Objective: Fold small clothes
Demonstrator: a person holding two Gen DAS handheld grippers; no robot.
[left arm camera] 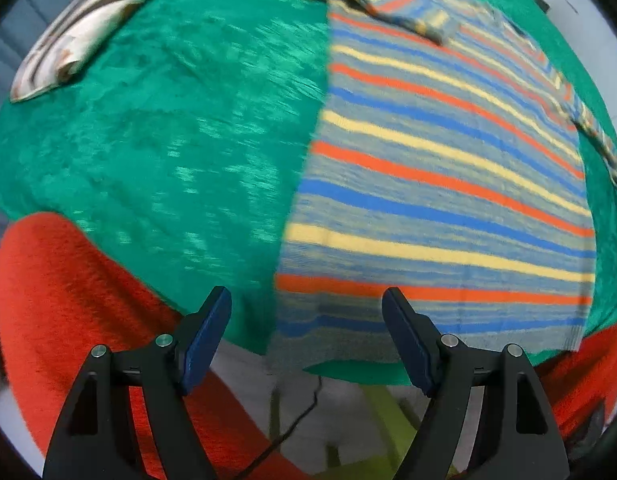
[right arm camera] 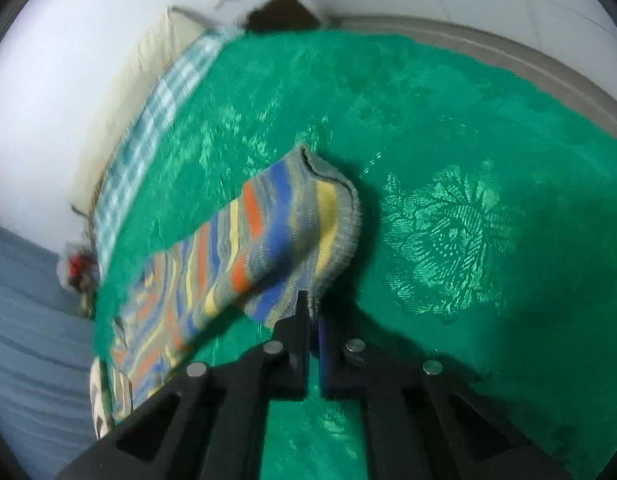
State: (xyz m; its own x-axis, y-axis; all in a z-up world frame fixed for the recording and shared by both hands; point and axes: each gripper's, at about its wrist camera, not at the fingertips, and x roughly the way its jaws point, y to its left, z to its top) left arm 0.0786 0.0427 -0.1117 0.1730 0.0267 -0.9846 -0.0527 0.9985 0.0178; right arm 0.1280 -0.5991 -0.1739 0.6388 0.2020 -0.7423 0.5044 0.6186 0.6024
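Green patterned satin cloth covered the work surface, its woven leaf motifs catching the light, and it lay over a red fuzzy blanket that showed at the near edge in the left wrist view. Past the far edge stood a white wall, with a teal-and-white checked fabric along the cloth's border and a cream-and-brown patterned folded garment resting on the green at the far left of the left wrist view. The small knitted sweater with orange, blue and yellow stripes on grey lay spread flat on the green cloth, its hem reaching the near edge. The left gripper pointed down over that hem corner, its blue-padded jaws standing wide apart with nothing between them, one finger over the green cloth and the other over the striped knit. The right gripper tilted downward, its jaws closed tight on a ribbed edge of the sweater, lifting a fold of the knit clear of the cloth, the frame blurred
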